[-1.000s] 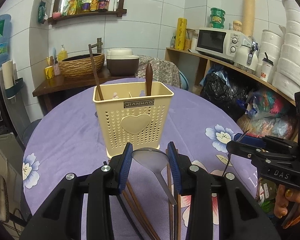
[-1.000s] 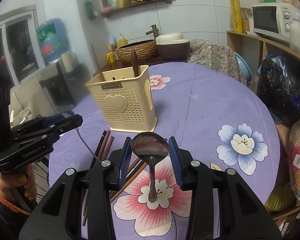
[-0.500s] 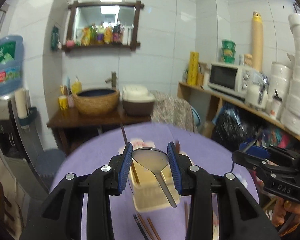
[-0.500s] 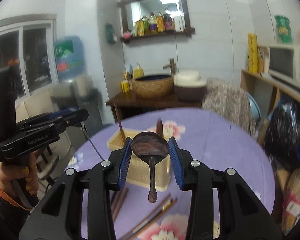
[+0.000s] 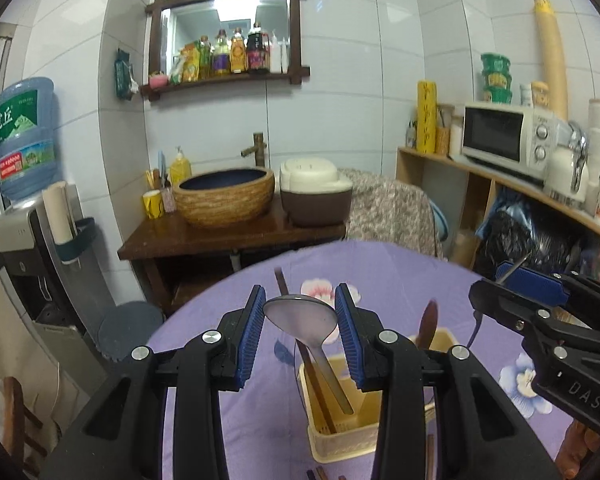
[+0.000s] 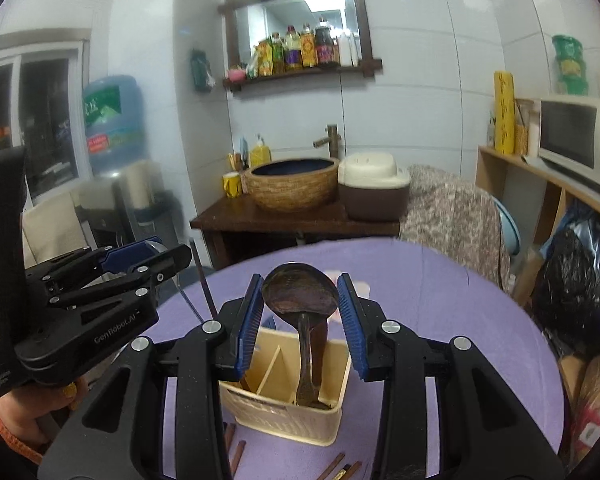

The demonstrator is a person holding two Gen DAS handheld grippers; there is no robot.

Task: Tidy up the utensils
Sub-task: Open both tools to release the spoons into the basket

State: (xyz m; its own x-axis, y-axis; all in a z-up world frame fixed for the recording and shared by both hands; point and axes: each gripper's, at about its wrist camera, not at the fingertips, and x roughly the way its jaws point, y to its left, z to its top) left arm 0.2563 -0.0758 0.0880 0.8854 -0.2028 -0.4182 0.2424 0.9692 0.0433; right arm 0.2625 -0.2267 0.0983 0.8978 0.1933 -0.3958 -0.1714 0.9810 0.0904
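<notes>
My left gripper (image 5: pixel 300 314) is shut on the bowl of a metal spoon (image 5: pixel 327 364), whose handle hangs down over the open top of the cream utensil holder (image 5: pixel 342 438). My right gripper (image 6: pixel 300 300) is shut on the bowl of a dark wooden spoon (image 6: pixel 305 354). Its handle points down at the right compartment of the holder (image 6: pixel 276 408); I cannot tell if the tip is inside. A brown stick (image 5: pixel 314 384) and another wooden spoon (image 5: pixel 427 322) stand in the holder. Each gripper shows at the edge of the other's view.
The holder stands on a round table with a purple flowered cloth (image 6: pixel 440 284). Loose brown chopsticks (image 6: pixel 236 452) lie on it near the holder's front. Beyond the table are a wooden stand with a basin (image 5: pixel 224 196), a water dispenser at left and shelves with a microwave (image 5: pixel 504 136) at right.
Both grippers have risen from near the tabletop, each carrying its spoon, and moved forward over the holder. The holder now sits low in both views.
</notes>
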